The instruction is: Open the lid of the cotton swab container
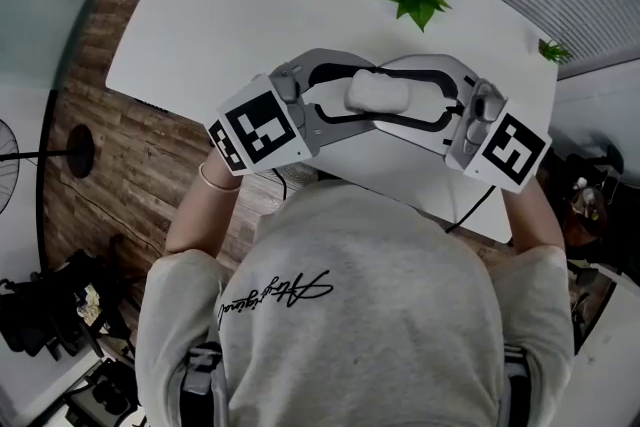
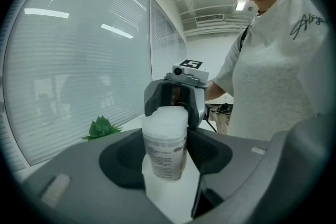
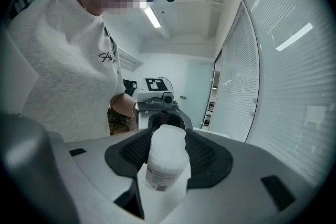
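Because the lid (image 2: 166,117) has to be freed while the body is steadied, the cotton swab container (image 1: 378,92) is held upright by the counter's (image 1: 250,5) near edge, clamped around its labelled body by the left claw (image 2: 165,157) and gripped higher up (seemingly at the lid) by the right claw (image 3: 168,157).

Left gripper (image 1: 350,97), right gripper (image 1: 415,95) clamped

The cotton swab container (image 2: 165,136) carries a label (image 2: 164,159) whose print is too blurred to read.
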`<action>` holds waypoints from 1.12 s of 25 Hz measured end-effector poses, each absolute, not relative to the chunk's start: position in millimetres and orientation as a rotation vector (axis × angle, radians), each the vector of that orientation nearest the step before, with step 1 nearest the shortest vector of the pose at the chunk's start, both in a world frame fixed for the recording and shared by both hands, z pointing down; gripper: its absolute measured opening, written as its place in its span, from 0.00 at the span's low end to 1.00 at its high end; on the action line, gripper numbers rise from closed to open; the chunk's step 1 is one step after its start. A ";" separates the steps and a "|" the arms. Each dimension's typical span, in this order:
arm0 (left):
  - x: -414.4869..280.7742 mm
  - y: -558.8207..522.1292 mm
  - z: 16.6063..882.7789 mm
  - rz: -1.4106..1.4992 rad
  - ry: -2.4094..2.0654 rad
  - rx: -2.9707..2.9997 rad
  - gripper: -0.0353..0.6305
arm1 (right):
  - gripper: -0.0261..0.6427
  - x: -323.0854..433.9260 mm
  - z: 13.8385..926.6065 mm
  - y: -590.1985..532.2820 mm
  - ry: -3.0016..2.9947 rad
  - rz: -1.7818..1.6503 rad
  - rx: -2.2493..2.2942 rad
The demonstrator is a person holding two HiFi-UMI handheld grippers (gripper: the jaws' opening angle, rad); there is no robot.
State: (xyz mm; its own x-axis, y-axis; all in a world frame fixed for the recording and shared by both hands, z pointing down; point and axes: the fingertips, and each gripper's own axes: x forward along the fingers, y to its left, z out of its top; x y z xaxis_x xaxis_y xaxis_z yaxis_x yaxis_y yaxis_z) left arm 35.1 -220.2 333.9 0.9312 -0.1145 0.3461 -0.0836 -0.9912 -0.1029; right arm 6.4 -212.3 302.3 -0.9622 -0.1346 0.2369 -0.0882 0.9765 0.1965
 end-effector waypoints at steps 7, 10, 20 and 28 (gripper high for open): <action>32.5 -212.3 325.1 -0.436 0.137 -2.980 0.40 | 0.35 3.9 298.2 -206.6 -2.857 -0.154 0.105; 33.2 -211.0 324.1 -0.412 0.130 -2.964 0.40 | 0.35 4.2 298.8 -205.6 -2.825 -0.136 0.077; 36.1 -209.3 315.3 -0.250 0.084 -3.012 0.39 | 0.34 5.0 294.2 -206.4 -2.780 0.019 0.011; 40.0 -212.2 306.4 -0.161 0.059 -3.051 0.38 | 0.34 8.5 284.3 -211.4 -2.807 0.095 -0.026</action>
